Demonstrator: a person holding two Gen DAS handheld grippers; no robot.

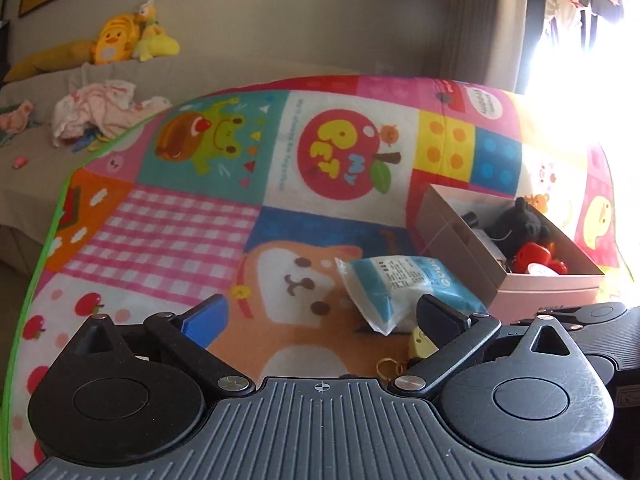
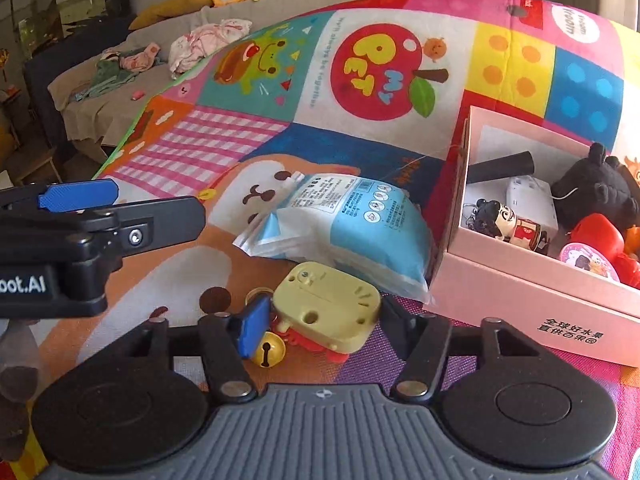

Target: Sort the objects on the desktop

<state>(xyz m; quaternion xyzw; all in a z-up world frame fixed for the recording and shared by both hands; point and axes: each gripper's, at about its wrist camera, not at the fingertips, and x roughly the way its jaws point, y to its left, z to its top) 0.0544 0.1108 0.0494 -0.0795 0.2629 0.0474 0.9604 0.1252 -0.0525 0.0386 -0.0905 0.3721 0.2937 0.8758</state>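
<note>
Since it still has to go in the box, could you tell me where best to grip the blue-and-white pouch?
Probably the flat sealed edge of the blue-and-white pouch at its near-left corner, approached from the left. That side faces open mat; the pink box crowds its right end and the yellow toy lies against its front.

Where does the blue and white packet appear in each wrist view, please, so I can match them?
Left wrist: the blue and white packet lies lower centre-right, just beyond the open fingers.
Right wrist: the packet lies at centre, behind the yellow toy.
Shared landmark: the pink box, right of it.
</note>
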